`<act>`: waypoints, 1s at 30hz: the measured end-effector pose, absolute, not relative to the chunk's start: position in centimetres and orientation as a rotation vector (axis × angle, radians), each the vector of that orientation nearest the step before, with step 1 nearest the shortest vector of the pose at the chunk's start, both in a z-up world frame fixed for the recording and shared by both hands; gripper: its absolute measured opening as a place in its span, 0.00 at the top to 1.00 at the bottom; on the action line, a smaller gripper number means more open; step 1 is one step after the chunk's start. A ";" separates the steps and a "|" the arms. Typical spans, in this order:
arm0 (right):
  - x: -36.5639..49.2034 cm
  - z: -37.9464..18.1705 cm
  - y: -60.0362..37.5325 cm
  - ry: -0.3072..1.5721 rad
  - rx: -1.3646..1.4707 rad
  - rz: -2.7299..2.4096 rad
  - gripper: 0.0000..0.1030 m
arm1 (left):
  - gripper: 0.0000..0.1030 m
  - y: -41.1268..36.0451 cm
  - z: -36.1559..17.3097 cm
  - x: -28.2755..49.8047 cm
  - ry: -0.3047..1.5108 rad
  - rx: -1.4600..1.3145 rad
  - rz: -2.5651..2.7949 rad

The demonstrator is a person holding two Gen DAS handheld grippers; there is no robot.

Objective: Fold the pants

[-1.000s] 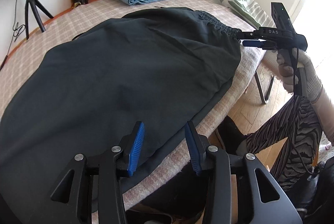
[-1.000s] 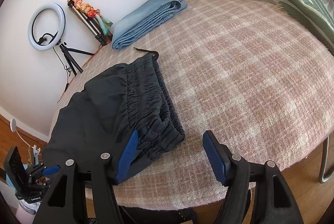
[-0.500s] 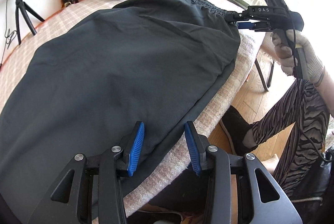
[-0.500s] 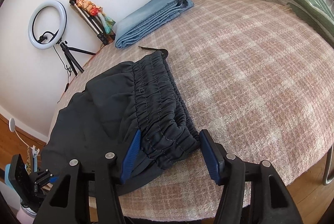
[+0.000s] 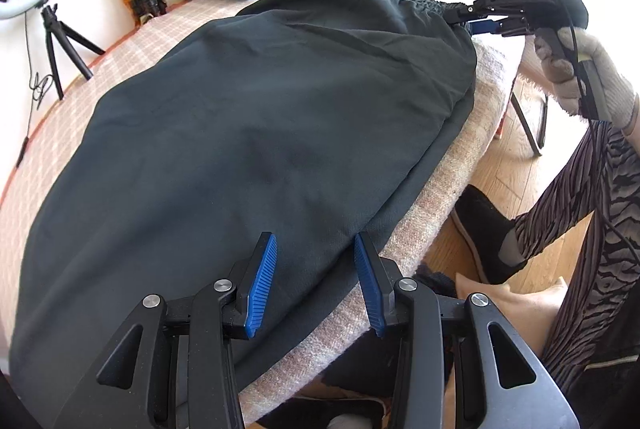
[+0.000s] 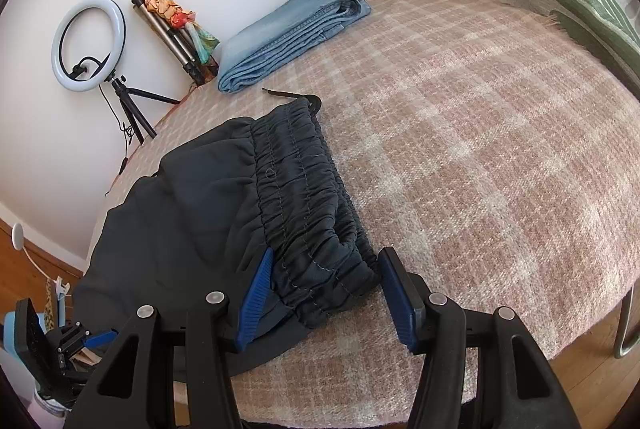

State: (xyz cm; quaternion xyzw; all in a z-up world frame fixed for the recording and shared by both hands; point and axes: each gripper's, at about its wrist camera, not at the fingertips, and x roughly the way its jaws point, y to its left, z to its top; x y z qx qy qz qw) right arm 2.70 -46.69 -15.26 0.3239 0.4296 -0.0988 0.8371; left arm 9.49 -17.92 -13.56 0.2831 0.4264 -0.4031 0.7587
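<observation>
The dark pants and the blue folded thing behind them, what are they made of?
The dark pants look like thin, smooth woven cloth, matte, perhaps a light synthetic; they drape in soft wrinkles and the waistband is gathered with stitched elastic. The folded jeans look like pale blue denim: thick layers, visible seams and a washed, faded surface.

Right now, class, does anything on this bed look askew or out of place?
Little stands out. The pants lie flat, but their near edge hangs slightly past the blanket edge, and a loose drawstring trails from the waistband.
</observation>
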 end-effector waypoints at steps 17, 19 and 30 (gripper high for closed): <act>1.8 -13.3 -45.2 0.924 0.491 -0.245 0.67 | 0.99 -17.5 -12.7 7.9 0.904 0.635 -0.907; 1.5 -12.8 -45.7 0.916 0.483 -0.278 0.48 | 0.96 -17.3 -12.6 8.1 0.905 0.614 -0.907; 7.6 -4.7 -44.1 0.759 0.336 -0.154 0.39 | 0.67 -13.7 -7.3 11.6 0.871 0.257 -0.808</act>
